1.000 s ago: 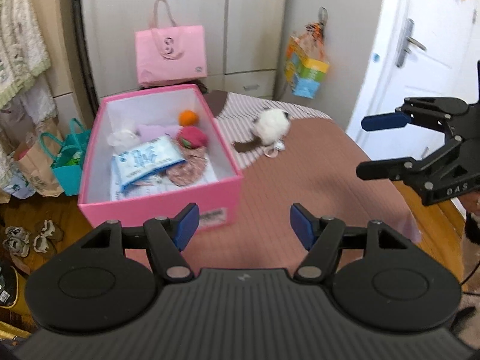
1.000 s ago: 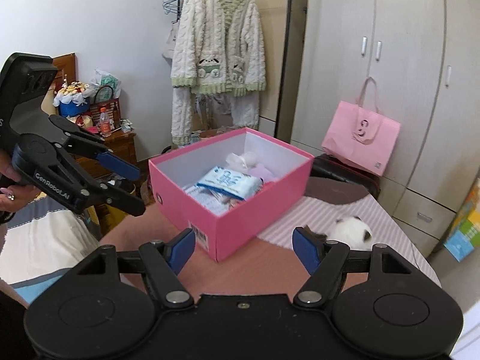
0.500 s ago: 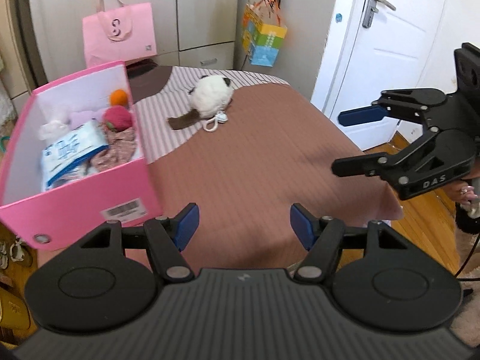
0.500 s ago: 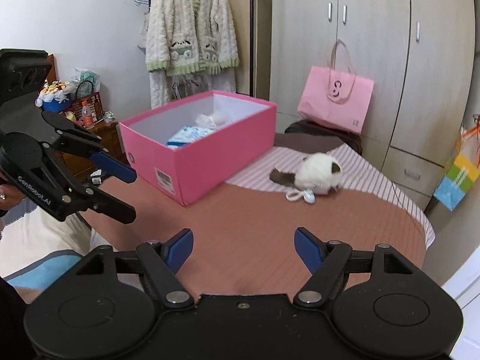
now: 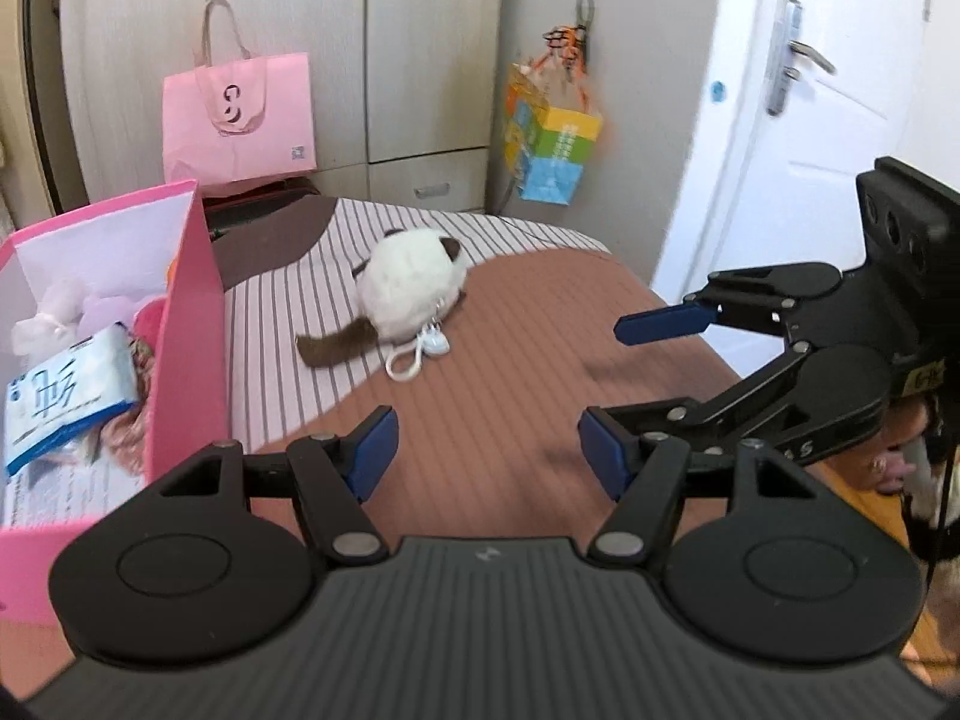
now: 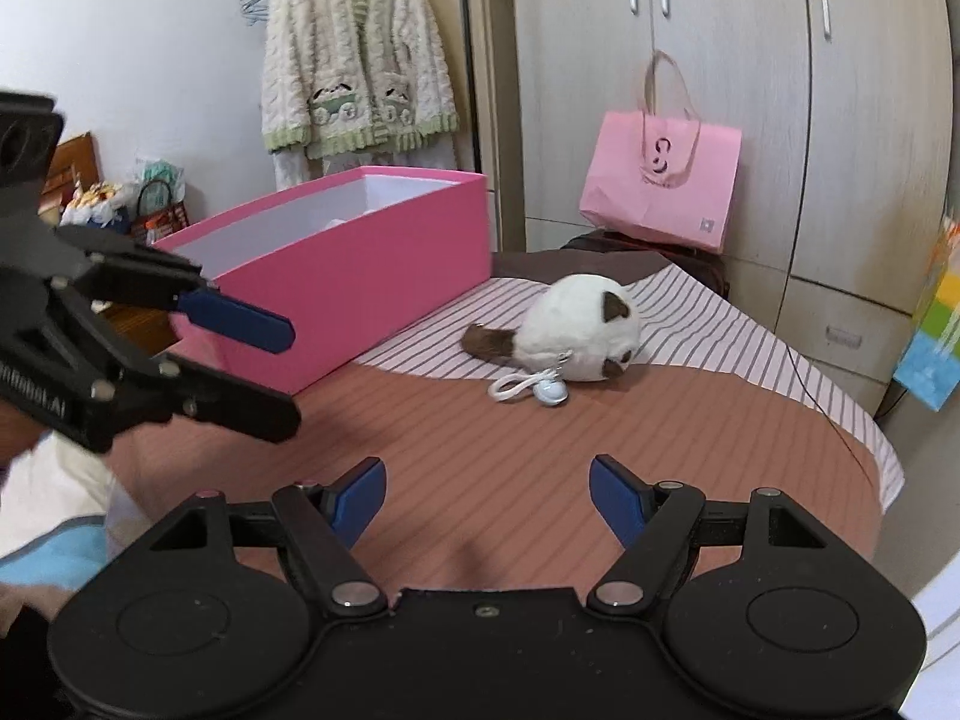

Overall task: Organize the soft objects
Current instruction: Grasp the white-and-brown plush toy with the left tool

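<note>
The round white plush cat with brown ears and tail (image 5: 411, 291) lies on the striped part of the brown desk (image 5: 510, 396), just beside the open pink cardboard box (image 5: 192, 324), its white loop and pale bell toward the grippers. Left hand-held gripper (image 5: 487, 450) and right hand-held gripper (image 6: 485, 495) both hover short of the cat, fingers spread wide, empty.

Few marks were readable
A pink paper bag (image 5: 240, 114) carried a big "S"-like logo; the blue and white packet (image 5: 63, 396) in the pink box (image 5: 189, 330) had large characters, too blurred to read
</note>
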A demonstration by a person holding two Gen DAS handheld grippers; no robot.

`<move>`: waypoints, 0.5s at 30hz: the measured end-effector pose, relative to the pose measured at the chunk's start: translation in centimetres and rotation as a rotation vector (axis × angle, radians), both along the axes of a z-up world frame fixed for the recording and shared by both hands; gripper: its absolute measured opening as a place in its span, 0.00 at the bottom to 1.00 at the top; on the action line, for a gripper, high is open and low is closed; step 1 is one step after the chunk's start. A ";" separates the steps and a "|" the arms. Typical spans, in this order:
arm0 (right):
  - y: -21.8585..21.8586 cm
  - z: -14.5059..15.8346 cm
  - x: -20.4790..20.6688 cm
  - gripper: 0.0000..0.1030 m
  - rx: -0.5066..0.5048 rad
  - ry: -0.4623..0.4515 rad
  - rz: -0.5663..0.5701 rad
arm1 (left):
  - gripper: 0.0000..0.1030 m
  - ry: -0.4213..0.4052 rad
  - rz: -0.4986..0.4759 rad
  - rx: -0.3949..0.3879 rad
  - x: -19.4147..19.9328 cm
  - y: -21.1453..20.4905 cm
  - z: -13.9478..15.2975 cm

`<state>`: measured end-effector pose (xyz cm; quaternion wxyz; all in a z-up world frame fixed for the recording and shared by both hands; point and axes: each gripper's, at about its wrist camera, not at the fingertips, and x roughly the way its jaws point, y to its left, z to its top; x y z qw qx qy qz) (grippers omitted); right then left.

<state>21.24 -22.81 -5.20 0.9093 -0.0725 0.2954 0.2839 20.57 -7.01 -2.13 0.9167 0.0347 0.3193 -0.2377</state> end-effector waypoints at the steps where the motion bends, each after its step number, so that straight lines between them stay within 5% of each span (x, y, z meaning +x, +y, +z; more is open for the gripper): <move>1: 0.0 -0.3 0.8 0.77 -0.009 -0.005 -0.001 | 0.64 -0.003 0.012 -0.007 0.9 -0.4 -0.3; 8: -0.2 -1.4 6.9 0.77 -0.013 0.014 0.028 | 0.64 0.073 0.093 -0.172 7.5 -1.2 -2.2; 15: 0.0 -2.7 12.3 0.77 -0.031 0.042 0.060 | 0.64 -0.092 0.224 -0.120 10.3 -2.9 -2.7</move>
